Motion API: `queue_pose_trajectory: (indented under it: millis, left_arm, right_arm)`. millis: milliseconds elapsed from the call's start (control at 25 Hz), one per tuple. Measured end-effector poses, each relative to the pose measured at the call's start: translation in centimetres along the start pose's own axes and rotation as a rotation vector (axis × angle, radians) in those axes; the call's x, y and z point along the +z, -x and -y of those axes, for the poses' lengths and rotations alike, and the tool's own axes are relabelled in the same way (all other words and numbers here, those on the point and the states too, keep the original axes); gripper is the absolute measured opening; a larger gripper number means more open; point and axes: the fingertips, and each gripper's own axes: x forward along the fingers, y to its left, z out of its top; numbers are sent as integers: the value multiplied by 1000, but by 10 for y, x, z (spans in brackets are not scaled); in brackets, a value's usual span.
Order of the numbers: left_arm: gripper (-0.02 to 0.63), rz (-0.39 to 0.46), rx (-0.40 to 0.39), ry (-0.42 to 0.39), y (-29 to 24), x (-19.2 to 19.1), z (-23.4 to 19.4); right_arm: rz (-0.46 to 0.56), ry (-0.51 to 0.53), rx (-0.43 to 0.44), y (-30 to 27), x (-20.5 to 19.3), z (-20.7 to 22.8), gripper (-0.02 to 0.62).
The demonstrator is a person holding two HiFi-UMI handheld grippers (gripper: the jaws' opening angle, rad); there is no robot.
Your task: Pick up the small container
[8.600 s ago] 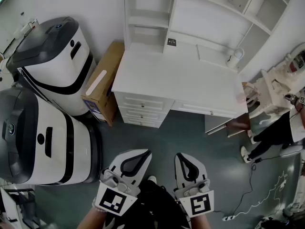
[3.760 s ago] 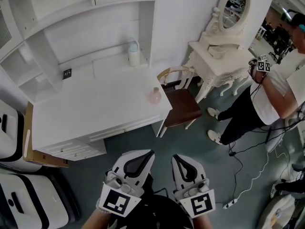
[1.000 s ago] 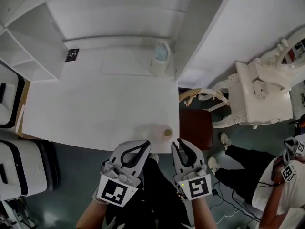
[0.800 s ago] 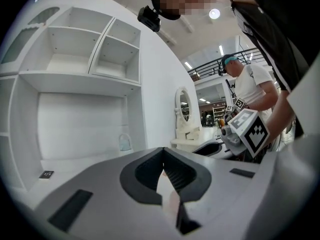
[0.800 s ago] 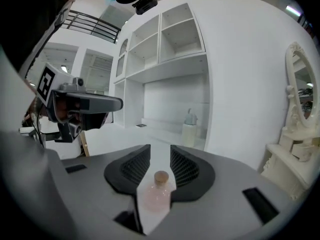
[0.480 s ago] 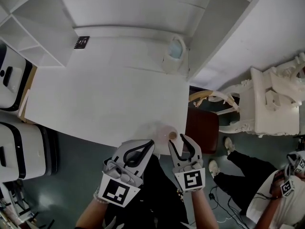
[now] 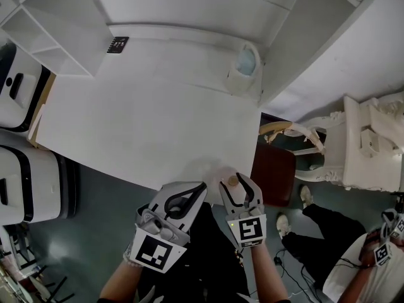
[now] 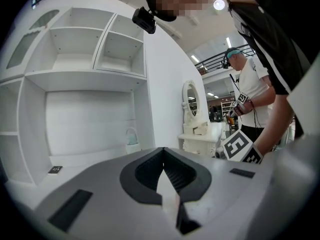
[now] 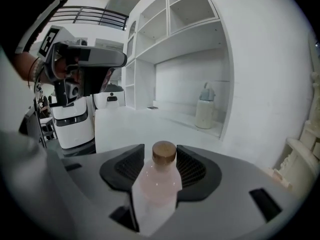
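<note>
Bottle, small, corked, likely light and slick: best pinched mid-body. Straddled near six o'clock by opening right tool; left tool clenched empty.

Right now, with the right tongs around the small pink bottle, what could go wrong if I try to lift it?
1. The bottle stands close to the front edge of the desk; a bump from the right tongs could push it off.
2. The tongs are opening, with the bottle between them but not pressed; lifting now would probably leave it behind.
3. Closing at the narrow cap, not the wider body, may let it slip.
</note>
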Motion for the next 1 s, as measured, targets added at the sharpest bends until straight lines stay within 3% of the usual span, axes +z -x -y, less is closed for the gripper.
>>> queue_pose_trajectory:
  millis: [1000]
  left_arm:
    - [2, -55, 17, 1, -13, -19, 2]
  right_arm:
    - [35, -32, 19, -9, -7, 6, 144]
